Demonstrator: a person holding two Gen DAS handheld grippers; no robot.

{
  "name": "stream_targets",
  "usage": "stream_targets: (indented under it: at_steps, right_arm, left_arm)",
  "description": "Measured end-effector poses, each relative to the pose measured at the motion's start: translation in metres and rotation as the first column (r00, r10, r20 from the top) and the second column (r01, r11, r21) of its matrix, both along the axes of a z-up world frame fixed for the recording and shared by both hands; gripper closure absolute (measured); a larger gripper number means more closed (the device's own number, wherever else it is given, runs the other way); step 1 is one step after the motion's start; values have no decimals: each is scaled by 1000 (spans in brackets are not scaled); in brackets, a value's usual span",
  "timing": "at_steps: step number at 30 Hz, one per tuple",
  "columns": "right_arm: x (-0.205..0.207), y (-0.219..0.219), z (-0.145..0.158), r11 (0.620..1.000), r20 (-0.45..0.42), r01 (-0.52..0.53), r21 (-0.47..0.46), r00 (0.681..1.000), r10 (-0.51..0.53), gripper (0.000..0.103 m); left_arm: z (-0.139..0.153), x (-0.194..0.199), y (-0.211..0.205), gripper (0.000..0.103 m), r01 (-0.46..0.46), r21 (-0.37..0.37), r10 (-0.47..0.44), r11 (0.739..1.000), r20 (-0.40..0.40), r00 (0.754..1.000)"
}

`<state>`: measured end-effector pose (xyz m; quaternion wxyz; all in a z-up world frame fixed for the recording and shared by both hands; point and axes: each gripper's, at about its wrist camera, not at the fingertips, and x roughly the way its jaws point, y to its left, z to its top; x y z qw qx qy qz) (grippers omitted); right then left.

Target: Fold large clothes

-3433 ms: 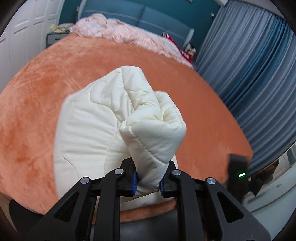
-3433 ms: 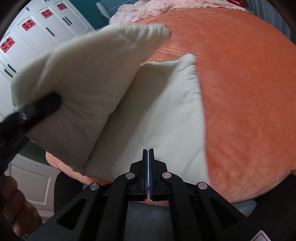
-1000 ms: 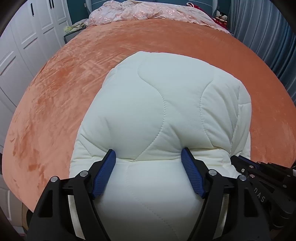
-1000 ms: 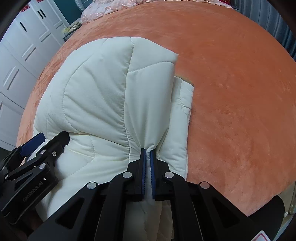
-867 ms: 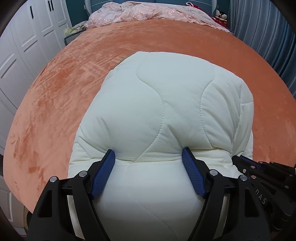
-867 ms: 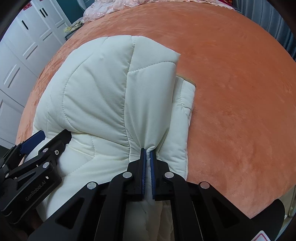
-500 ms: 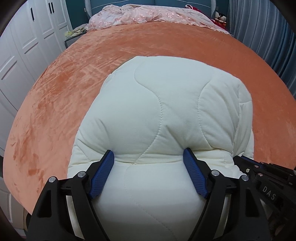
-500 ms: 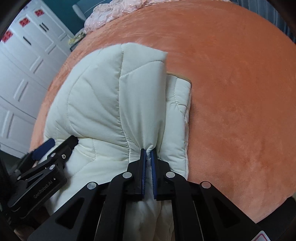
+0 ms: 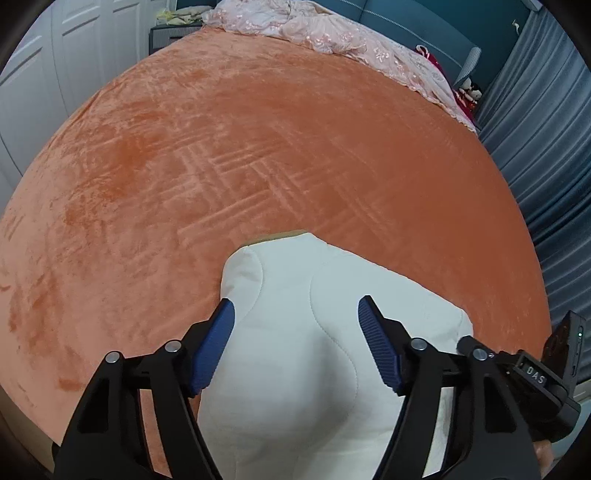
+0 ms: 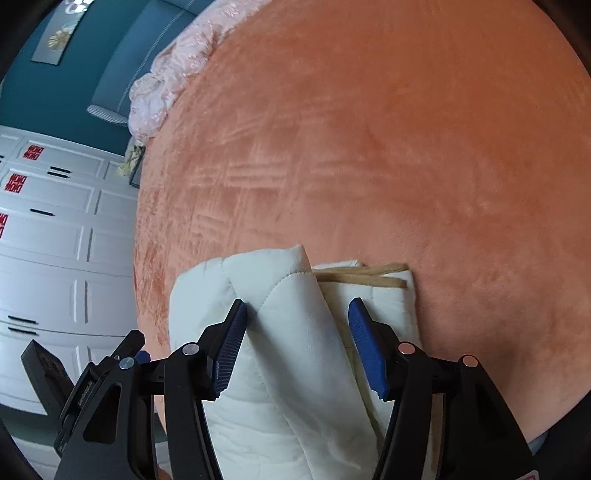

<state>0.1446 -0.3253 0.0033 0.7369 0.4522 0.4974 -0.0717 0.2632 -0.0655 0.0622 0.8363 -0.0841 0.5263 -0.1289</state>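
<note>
Orange bedspread [image 9: 258,166] fills both views. Lowest in frame, my left gripper [image 9: 295,347] is closing, my right gripper [image 10: 295,343] opening; both straddle the folded cream quilted garment [image 9: 295,369] at bottom centre, pads gripping nothing. Beyond it, a pink blanket [image 9: 332,33] lies at the top edge.

Black hand-held gripper [image 9: 295,347], ribbed blue pads [image 9: 378,350] (silver screws), white lettering

Matt quilted cloth coat [image 9: 306,332] on plush, brushed velvety bedspread [image 9: 258,155].
</note>
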Motion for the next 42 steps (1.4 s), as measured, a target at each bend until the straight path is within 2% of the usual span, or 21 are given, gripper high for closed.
stream_targets:
  at_steps: [1, 2, 4, 6, 7, 8, 9, 11, 14, 18, 20, 38, 40, 42]
  right_arm:
    - [3, 5, -4, 1000, -12, 6, 5, 1000, -6, 69]
    - [3, 9, -4, 1000, -4, 5, -1, 1000, -5, 78]
    - [-1, 18, 9, 995, 44, -7, -97, 999, 11, 90]
    - [-7, 30, 22, 971, 85, -24, -238, 995, 45, 92]
    - [-11, 33, 26, 957, 98, -30, -290, 993, 61, 92]
    - [-15, 35, 26, 941, 99, -35, -336, 992, 73, 92]
    - [-17, 36, 22, 929, 88, -44, -366, 993, 81, 92]
    - [-19, 32, 5, 920, 54, -65, -387, 994, 93, 93]
    - [-23, 24, -19, 929, 50, -72, -363, 994, 97, 91]
    - [-17, 35, -26, 892, 27, -123, -435, 988, 149, 89]
    - [-15, 40, -29, 877, 22, -134, -462, 986, 163, 89]
    - [-9, 39, -52, 883, 84, -106, -458, 983, 161, 85]
    - [-11, 36, -52, 890, 103, -89, -447, 983, 150, 84]
    - [-15, 29, -52, 913, 142, -64, -402, 981, 131, 83]
  left_arm:
    - [-6, 3, -3, 41, 5, -2, -5, 1000, -16, 1000]
    - [-11, 5, -6, 46, 10, 2, -10, 1000, -31, 999]
    - [-20, 5, -15, 58, 30, 19, -29, 999, -45, 999]
    - [-27, 2, -23, 76, 48, 33, -46, 998, -44, 998]
    - [-31, -1, -28, 81, 60, 37, -59, 998, -38, 998]
    - [-35, -4, -33, 94, 71, 44, -69, 997, -30, 997]
    - [-38, -6, -38, 98, 81, 50, -79, 995, -26, 997]
    - [-46, -13, -46, 100, 92, 54, -92, 994, -7, 996]
    - [-53, -21, -59, 101, 99, 102, -104, 990, 36, 994]
    - [-63, -29, -74, 103, 107, 214, -131, 971, 99, 986]
    - [-68, -29, -77, 103, 104, 237, -134, 966, 114, 984]
    - [-94, -23, -85, 103, 60, 286, -112, 956, 169, 979]
    - [-94, -23, -84, 103, 56, 287, -109, 956, 172, 979]
    - [-91, -23, -81, 103, 54, 268, -103, 962, 171, 980]
